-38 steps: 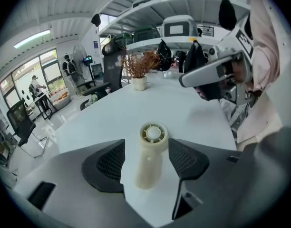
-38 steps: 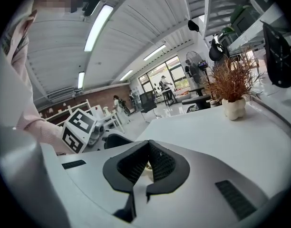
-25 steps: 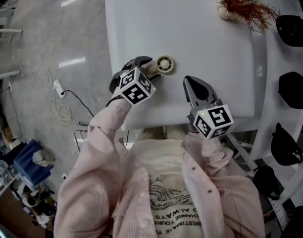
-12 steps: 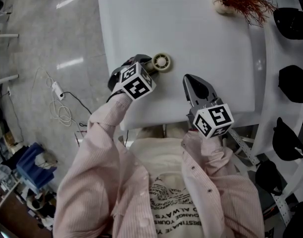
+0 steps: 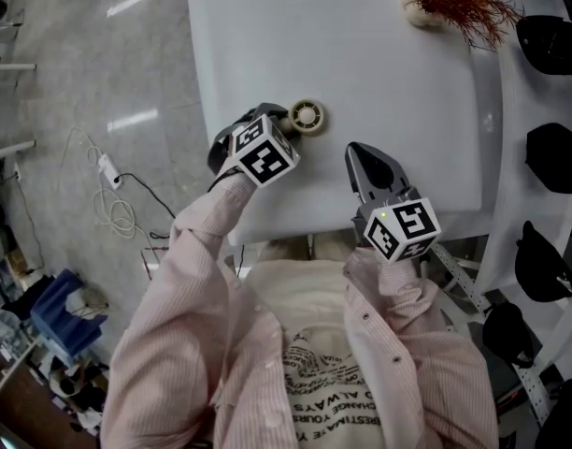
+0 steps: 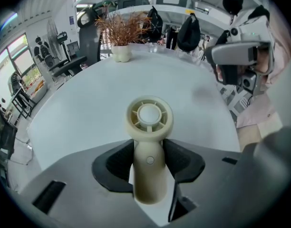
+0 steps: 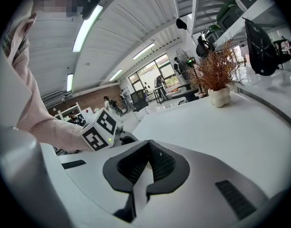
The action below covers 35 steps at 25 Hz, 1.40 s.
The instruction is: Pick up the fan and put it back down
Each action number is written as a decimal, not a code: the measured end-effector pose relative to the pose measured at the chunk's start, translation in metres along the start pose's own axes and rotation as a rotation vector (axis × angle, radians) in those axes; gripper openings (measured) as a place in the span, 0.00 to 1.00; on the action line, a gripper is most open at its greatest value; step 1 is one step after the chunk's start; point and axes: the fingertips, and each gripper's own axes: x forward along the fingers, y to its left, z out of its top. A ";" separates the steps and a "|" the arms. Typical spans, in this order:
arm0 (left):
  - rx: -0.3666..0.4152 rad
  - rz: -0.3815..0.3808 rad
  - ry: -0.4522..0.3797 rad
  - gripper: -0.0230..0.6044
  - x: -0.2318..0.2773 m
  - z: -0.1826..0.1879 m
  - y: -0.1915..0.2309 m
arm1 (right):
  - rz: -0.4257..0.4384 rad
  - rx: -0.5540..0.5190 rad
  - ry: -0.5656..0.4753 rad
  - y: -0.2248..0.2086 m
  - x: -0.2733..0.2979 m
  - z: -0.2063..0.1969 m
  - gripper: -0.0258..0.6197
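Note:
A small cream hand fan (image 5: 307, 117) lies flat on the white table (image 5: 361, 54) near its left front corner. In the left gripper view its round head (image 6: 149, 117) points away from me and its handle runs back between the jaws. My left gripper (image 5: 275, 123) points steeply down over that handle. Its jaws have just been closing, and both dark pads (image 6: 116, 161) now touch the handle's sides. My right gripper (image 5: 358, 152) hovers over the table's front edge to the right of the fan, shut and holding nothing, as the right gripper view (image 7: 148, 148) confirms.
A dried reddish plant in a pale pot (image 5: 447, 0) stands at the table's far right. Black chairs (image 5: 552, 50) line the right side. A power strip and cables (image 5: 113, 190) lie on the floor to the left. The table's front edge is right under both grippers.
My left gripper has edged a little closer over the fan's handle. The fan lies where it was, and the right gripper has not moved.

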 end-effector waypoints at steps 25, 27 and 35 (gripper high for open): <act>-0.226 0.204 -0.307 0.33 -0.072 0.023 0.006 | -0.013 -0.039 -0.073 0.007 -0.012 0.041 0.04; -0.250 0.228 -0.349 0.33 -0.085 0.027 0.007 | -0.015 -0.050 -0.094 0.007 -0.011 0.052 0.04; -0.358 0.304 -0.483 0.33 -0.135 0.037 0.006 | -0.015 -0.076 -0.154 0.016 -0.014 0.083 0.04</act>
